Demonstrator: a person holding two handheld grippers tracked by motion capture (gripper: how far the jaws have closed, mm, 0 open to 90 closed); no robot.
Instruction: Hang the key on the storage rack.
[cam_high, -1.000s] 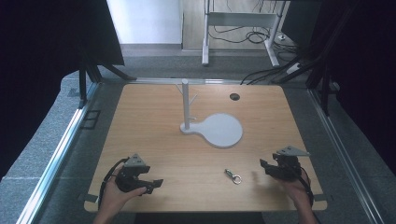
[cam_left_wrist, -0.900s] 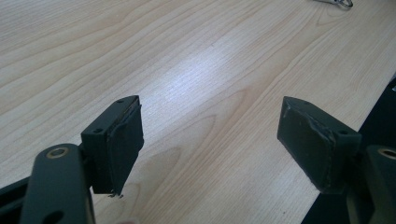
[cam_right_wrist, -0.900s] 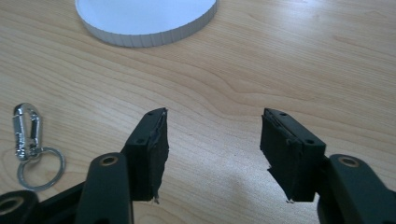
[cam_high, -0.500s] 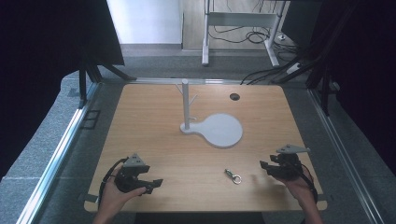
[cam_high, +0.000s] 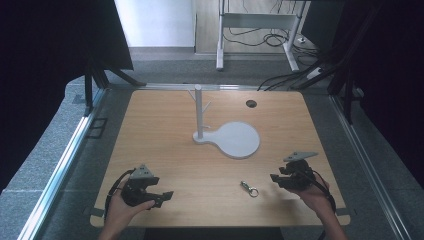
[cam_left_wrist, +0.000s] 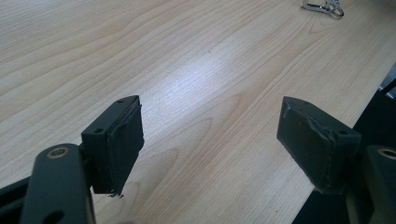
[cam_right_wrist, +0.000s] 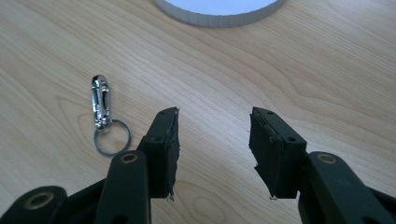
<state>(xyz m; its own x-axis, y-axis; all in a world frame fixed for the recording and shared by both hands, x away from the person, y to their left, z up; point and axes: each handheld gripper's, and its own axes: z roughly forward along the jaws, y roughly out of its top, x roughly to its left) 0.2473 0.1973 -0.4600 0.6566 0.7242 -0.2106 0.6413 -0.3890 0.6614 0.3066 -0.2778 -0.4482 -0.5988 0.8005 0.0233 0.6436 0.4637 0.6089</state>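
— How far along are you?

— Barely begun, I'd judge. The clip lies flat on the table, untouched, near my right claw and off to its left. In the right gripper view the clip, ring toward me, sits left of my jaws, not between them. Those jaws have just been closing, about half apart now, with nothing in them.

— And the other hand?

— My left claw rests at the near left corner, jaws wide, gripping nothing; bare wood lies between them in the left gripper view.

— What's left, then?

— Everything, I reckon: grasp the clip, carry it to the stand mid-table, probably hang it on a peg. The stand's round base lies between.

— The surroundings?

— Pale wood, clean, one dark hole at the far right. Grey carpet around, black curtains at both sides, cables beyond.
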